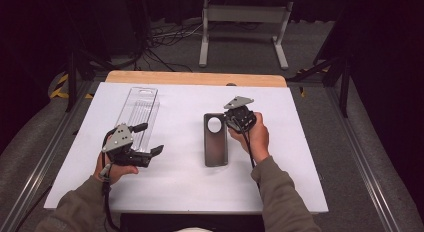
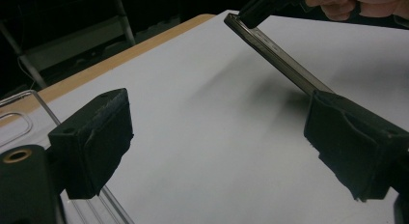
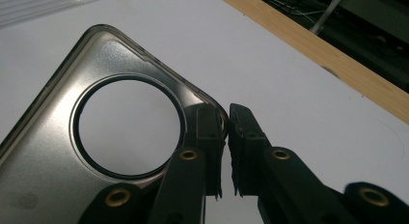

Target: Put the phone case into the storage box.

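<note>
Sleeves and hands come in from the near edge of the white table top (image 1: 280,157), each hand carrying a gripper. On the near left, the left gripper (image 1: 148,138) sits low over the sheet with its jaws spread wide apart and nothing between them; in the left gripper view both black pads stand far from each other over bare white surface. Just under and beyond that gripper lies the clear plastic case (image 1: 140,114), long and narrow, stretching away toward the far edge; one rounded corner of it shows at the lower left of the left gripper view (image 2: 19,113).

Further right, about mid-table, lies the dark phone case (image 1: 216,140), a rounded rectangle with a large round cut-out at its far end. The right gripper (image 1: 235,121) meets it at the far right corner, beside that cut-out: in the right gripper view its two jaws are drawn almost together and pinch the case's rim (image 3: 219,120) between the pads, one pad on the inside of the shell, one outside. Seen from the left gripper view, the phone case (image 2: 284,64) slants upward, its gripped end raised off the sheet and its near end down behind the pad.

Beyond both cases runs the wooden strip (image 1: 195,78) along the far edge of the table, then grey floor with a white stand (image 1: 245,14) and cables
</note>
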